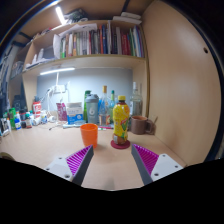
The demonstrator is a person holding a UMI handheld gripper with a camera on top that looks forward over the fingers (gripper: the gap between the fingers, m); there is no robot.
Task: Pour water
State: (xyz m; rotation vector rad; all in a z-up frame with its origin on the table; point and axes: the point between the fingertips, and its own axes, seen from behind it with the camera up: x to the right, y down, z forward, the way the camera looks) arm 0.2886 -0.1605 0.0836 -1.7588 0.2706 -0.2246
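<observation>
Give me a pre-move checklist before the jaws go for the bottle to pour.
1. Gripper empty, jaws open: ok.
2. Bottle upright on the desk, just ahead of the jaws: ok.
3. Orange cup upright beside the bottle, apart from it: ok.
4. Path from jaws to bottle free of other things: ok.
5. Bottle cap off for pouring: cannot tell.
6. Cup empty enough to take water: cannot tell.
</observation>
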